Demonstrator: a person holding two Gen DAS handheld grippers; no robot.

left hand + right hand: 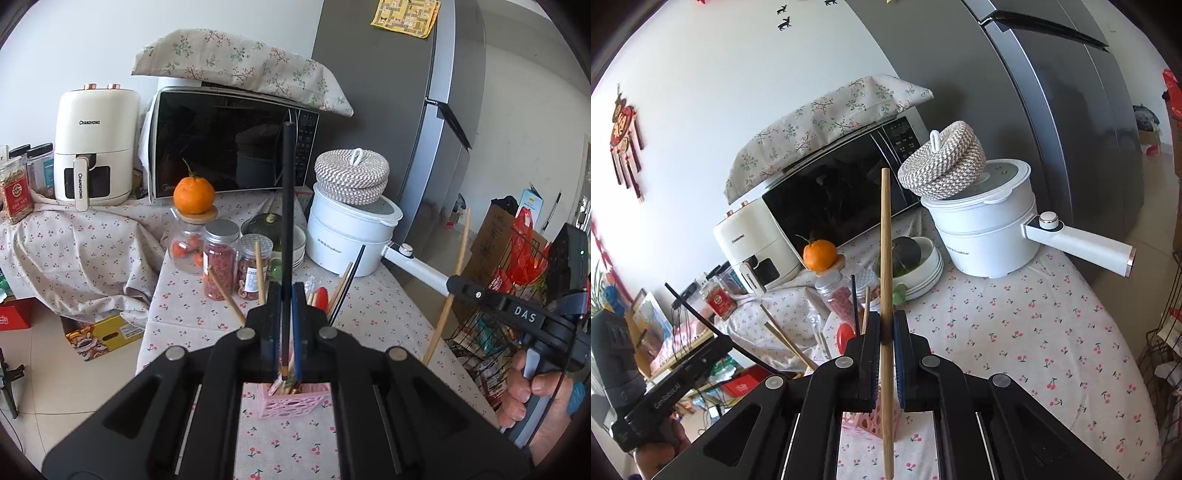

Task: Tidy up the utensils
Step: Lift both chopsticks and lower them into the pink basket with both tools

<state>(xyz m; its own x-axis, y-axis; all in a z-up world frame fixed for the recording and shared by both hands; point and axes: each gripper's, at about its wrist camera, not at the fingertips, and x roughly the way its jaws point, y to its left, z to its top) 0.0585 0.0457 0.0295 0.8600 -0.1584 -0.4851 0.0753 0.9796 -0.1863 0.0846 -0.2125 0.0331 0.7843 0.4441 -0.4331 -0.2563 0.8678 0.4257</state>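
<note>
Left wrist view: the left tool (286, 295) is pinching a black chopstick (288, 206) that stands nearly upright between its blue-padded fingers (298, 325), its top reaching toward 12 o'clock in front of the microwave (232, 142). The chopstick's lower end sits just over the pink perforated utensil holder (291, 400), which stands on the cherry-print worktop (369, 317) at 6 o'clock of the fingertips. More wooden chopsticks (225, 297) fan out of the holder to either side of the fingers. At 3 o'clock the right tool (458, 284) grips a wooden chopstick (448, 288) held well apart from the holder, with the person's right hand (532, 398) on its handle at 4 o'clock. Behind, toward 11 o'clock, a tangerine (194, 195) rests on a glass jar (188, 243); a white electric pot (351, 236) with a woven coaster stack (351, 176) on its lid stands at 1 o'clock, and an air fryer (95, 146) at 10 o'clock.

Right wrist view: the right tool (886, 328) is clamped on the wooden chopstick (886, 258), which runs almost vertically through the fingers (899, 354), its top at 12 o'clock against the microwave (842, 192) and its bottom end toward 6 o'clock, just beside the pink holder (871, 419) glimpsed below the jaws. The left tool (716, 347) shows at 9 o'clock with the black chopstick (701, 317) slanting up from it; whether its tips are pressed together cannot be told here. The white pot (986, 232) stands at 1 o'clock, the tangerine (820, 254) at 11 o'clock.
</note>
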